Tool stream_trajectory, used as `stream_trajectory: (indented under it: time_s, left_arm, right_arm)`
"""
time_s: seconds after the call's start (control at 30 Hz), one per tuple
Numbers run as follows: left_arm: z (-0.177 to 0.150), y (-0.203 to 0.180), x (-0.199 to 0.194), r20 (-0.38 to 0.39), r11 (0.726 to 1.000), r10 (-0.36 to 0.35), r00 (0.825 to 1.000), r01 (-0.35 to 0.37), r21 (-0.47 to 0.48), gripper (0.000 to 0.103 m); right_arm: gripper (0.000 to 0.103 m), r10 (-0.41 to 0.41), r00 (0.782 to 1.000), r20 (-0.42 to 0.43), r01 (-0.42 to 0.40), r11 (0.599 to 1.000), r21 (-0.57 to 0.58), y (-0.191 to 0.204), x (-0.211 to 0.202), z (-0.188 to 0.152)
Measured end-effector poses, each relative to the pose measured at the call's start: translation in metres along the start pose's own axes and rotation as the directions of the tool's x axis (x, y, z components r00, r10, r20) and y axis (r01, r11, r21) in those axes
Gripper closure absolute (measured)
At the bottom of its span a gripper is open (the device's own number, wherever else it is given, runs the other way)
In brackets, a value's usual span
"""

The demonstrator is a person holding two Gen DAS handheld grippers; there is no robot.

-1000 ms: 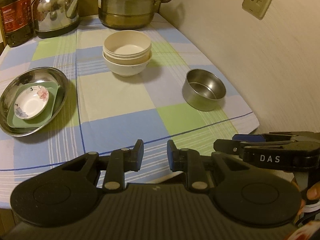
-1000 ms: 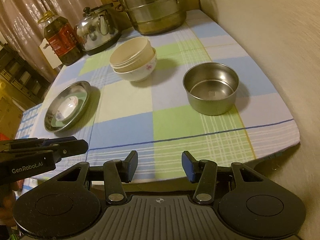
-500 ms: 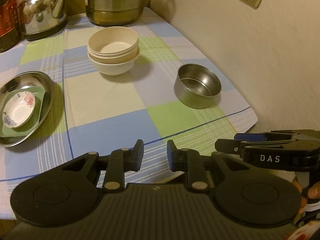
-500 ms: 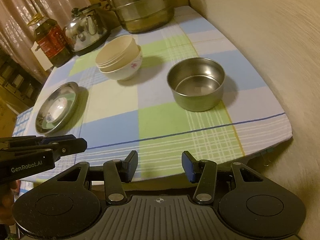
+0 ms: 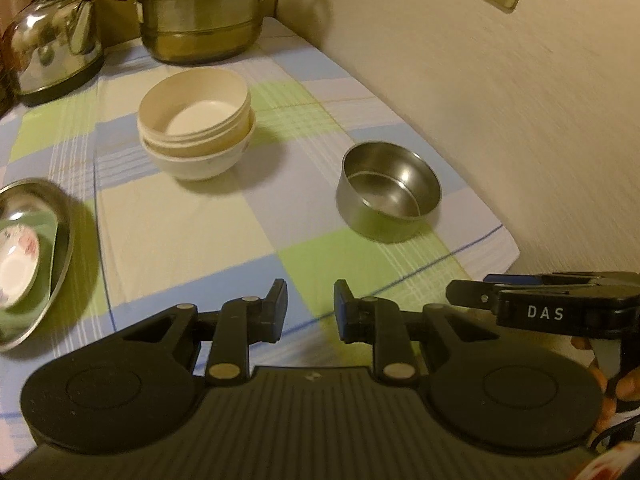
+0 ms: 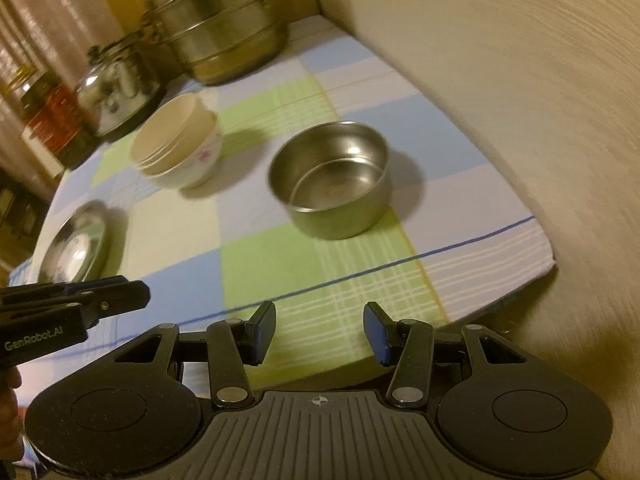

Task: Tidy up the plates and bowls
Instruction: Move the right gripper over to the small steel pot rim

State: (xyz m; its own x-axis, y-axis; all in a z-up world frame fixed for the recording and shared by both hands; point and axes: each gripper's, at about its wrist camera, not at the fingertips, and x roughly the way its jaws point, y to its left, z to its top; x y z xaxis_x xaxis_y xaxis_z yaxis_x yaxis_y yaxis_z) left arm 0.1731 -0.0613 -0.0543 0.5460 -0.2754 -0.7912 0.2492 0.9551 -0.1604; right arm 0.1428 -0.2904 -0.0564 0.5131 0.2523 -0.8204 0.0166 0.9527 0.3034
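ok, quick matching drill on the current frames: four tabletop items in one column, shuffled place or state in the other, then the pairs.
Items:
1. steel bowl
2. cream bowls
3. floral saucer
4. steamer pot

Place or state:
A. inside the steel plate
B. far end of the table, next to the kettle
C. alone and empty, near the wall
D. nested in a stack

Pairs: 1-C, 2-D, 3-A, 4-B
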Motion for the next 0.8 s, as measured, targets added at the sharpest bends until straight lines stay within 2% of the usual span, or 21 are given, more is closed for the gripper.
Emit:
stream_trajectory:
  time_s: [0.43, 0.8]
  left_arm:
    - [0.053, -0.017, 0.053, 0.041, 0.996, -0.052, 0.998, 0.049, 0.076, 0.076]
    - [0.079, -0.023, 0.104, -0.002, 0.993, -0.068, 0.998, 0.068, 0.101, 0.076]
  right_arm:
    - [0.054, -0.07, 0.989, 0.128, 0.06, 0.995, 0.084, -0.022, 0.016, 0.033]
    - [0.055, -0.122, 0.977, 0.173, 0.107, 0.99, 0.097, -0.023, 0.048, 0.057]
